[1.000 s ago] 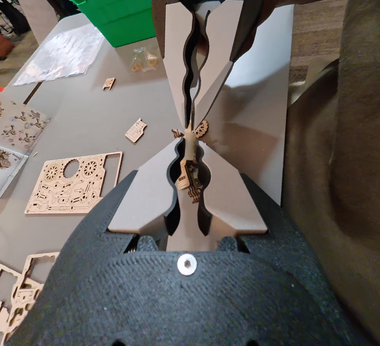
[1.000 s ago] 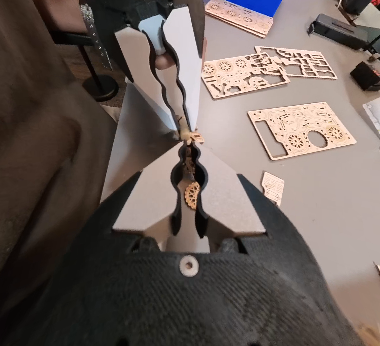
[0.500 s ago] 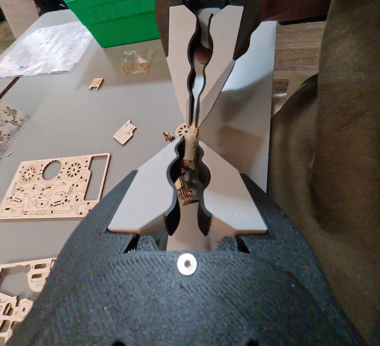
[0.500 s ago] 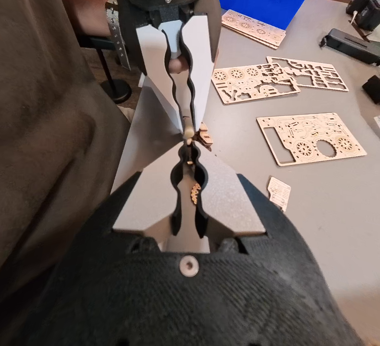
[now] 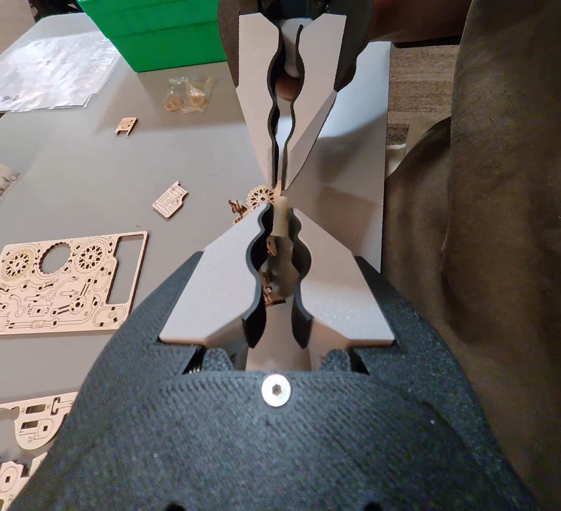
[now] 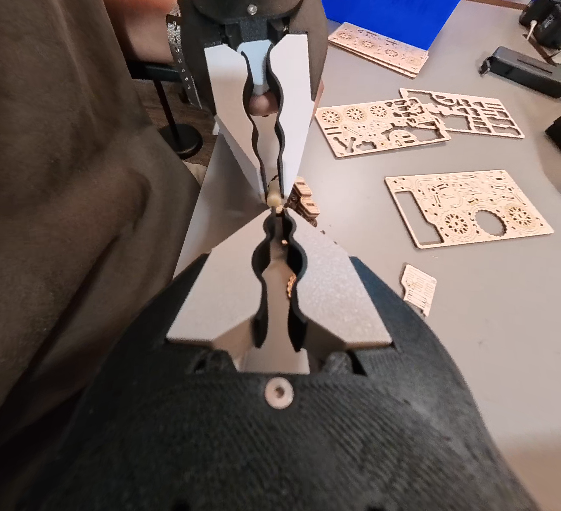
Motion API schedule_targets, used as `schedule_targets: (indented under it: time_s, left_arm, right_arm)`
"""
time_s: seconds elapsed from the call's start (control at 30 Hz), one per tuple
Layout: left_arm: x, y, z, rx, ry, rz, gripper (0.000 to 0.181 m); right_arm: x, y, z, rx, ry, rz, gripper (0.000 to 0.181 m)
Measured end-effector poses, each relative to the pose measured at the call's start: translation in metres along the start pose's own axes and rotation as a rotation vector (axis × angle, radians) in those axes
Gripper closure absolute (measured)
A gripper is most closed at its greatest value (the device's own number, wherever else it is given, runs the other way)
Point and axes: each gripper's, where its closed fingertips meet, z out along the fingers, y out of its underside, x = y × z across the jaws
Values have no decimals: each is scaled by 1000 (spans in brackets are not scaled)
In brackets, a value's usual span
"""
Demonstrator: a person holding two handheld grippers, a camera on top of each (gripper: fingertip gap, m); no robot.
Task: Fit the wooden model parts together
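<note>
left gripper (image 5: 280,217) pinching pale tube (image 5: 280,216) on wooden model (laser-cut ply), right gripper (image 6: 277,212) nipping gear axle (image 6: 278,208), tip-to-tip

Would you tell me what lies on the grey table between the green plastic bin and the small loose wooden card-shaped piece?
In the left wrist view, a clear bag of wooden rings lies between the green plastic bin and the card-shaped piece.

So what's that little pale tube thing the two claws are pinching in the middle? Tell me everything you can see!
The little pale tube is short, cream-coloured and smooth, maybe plastic or rubber. It is up in the air above the grey table, not lying on it. The left claw pinches its lower end; the right claw nips a thin wooden piece sticking out of its far end. Wooden model bits with a cogwheel hang beside it. How they join is hidden.
</note>
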Motion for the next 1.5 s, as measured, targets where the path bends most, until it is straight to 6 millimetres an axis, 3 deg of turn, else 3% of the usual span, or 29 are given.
schedule_targets:
  time_s: [0.27, 0.7, 1.5]
  left_arm:
    - [-5, -1, -3, 16, -10, -32, 174]
    - [-10, -3, -5, 50, -22, -55, 174]
    - [-10, -4, -4, 33, -73, 31, 174]
  right_arm:
    - [-5, -4, 0, 16, -17, -15, 180]
    - [5, -7, -5, 72, 0, 59, 180]
    - [5, -12, -4, 119, -36, 179, 180]
